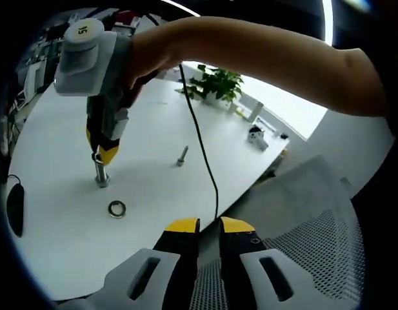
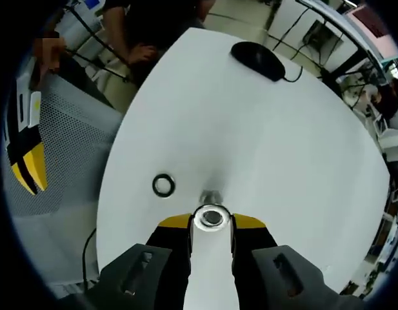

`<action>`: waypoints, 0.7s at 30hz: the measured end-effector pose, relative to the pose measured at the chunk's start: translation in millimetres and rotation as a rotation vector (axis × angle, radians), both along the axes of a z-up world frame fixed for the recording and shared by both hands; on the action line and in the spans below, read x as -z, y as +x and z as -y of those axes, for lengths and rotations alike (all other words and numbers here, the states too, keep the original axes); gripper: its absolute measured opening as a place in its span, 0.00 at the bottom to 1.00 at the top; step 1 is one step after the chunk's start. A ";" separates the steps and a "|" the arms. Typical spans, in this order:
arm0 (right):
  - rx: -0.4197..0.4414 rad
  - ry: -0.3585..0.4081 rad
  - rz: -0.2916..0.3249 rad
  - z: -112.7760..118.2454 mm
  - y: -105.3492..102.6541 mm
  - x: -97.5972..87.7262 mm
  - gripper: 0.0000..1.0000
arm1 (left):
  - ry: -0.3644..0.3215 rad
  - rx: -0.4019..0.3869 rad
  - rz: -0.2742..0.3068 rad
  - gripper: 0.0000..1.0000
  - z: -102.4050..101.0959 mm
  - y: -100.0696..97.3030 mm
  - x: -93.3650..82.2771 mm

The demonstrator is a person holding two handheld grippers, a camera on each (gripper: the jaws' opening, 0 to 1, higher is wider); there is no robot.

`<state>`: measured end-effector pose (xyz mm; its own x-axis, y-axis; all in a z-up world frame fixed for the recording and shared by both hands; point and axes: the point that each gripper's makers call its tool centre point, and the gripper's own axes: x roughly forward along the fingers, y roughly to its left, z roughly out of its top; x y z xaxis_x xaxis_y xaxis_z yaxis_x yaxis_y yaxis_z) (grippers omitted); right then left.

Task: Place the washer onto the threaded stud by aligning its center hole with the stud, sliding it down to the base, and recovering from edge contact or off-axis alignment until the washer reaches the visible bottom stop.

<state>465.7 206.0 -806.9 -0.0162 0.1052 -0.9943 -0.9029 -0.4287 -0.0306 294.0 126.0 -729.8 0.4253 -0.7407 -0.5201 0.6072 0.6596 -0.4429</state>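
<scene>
Right gripper view: right tool (image 2: pixel 211 223) grips washer (image 2: pixel 211 217) atop stud (image 1: pixel 100 173); left tool (image 1: pixel 209 226) clenched, empty.

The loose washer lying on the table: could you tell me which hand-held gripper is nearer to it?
Right. The right hand-held gripper stands at the stud beside the loose washer; the left hand-held gripper hangs back off the table edge.
</scene>
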 end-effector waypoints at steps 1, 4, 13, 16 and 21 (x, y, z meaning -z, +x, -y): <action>-0.002 -0.002 -0.002 -0.1 -0.4 1.6 0.23 | 0.001 0.002 -0.003 0.09 0.2 -0.2 0.5; -0.011 -0.016 0.002 -0.2 0.6 8.2 0.23 | -0.002 0.003 -0.006 0.09 0.2 -1.0 0.7; -0.025 -0.046 -0.013 0.7 -0.4 30.5 0.23 | -0.017 0.002 -0.013 0.09 1.1 -1.0 -0.3; -0.031 -0.055 -0.016 0.6 -1.3 37.4 0.23 | -0.006 0.018 -0.021 0.09 1.8 -3.6 1.8; -0.035 -0.058 -0.031 -0.1 -3.3 45.2 0.23 | -0.013 -0.005 0.020 0.08 -0.2 3.4 -3.8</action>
<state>462.5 206.1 -852.1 -0.0498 0.0462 -0.9977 -0.8875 -0.4603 0.0230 297.3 126.3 -726.0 0.4393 -0.7450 -0.5020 0.6124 0.6572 -0.4393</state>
